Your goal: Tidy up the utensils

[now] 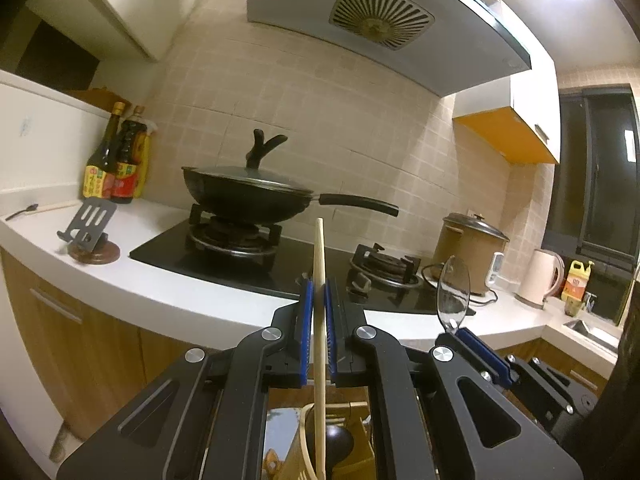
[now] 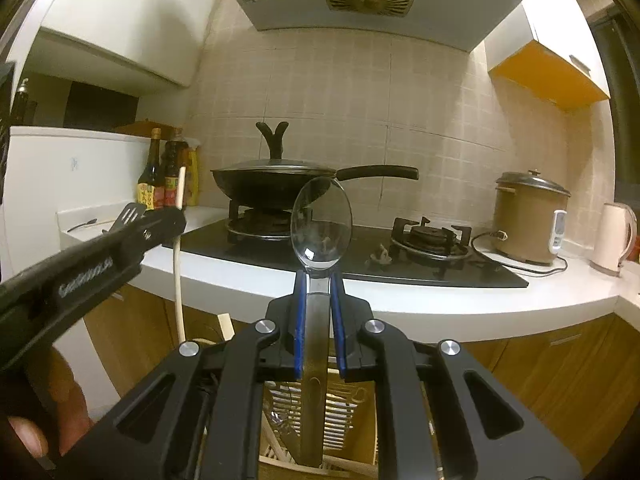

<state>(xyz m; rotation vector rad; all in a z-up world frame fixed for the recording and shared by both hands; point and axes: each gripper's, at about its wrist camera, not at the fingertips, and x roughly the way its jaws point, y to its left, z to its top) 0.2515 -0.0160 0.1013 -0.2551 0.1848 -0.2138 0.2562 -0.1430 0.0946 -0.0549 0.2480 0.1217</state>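
Observation:
My left gripper [image 1: 319, 286] is shut on a pale wooden chopstick [image 1: 319, 256] that stands upright between its blue pads; its lower end reaches down into a wooden utensil holder [image 1: 360, 452]. My right gripper [image 2: 319, 276] is shut on the handle of a shiny metal spoon [image 2: 322, 224], bowl up, handle hanging down over a slatted wooden holder [image 2: 340, 412]. The left wrist view shows the spoon [image 1: 453, 292] and right gripper at the right. In the right wrist view the left gripper [image 2: 176, 216] with the chopstick [image 2: 179, 264] shows at the left.
A lidded black wok [image 1: 248, 194] sits on the gas hob [image 1: 280, 256]. Sauce bottles [image 1: 116, 160], a phone stand [image 1: 90, 232] and a small spoon [image 1: 22, 212] are on the left counter. A brown rice cooker [image 2: 528, 220] and a kettle [image 2: 614, 236] stand at the right.

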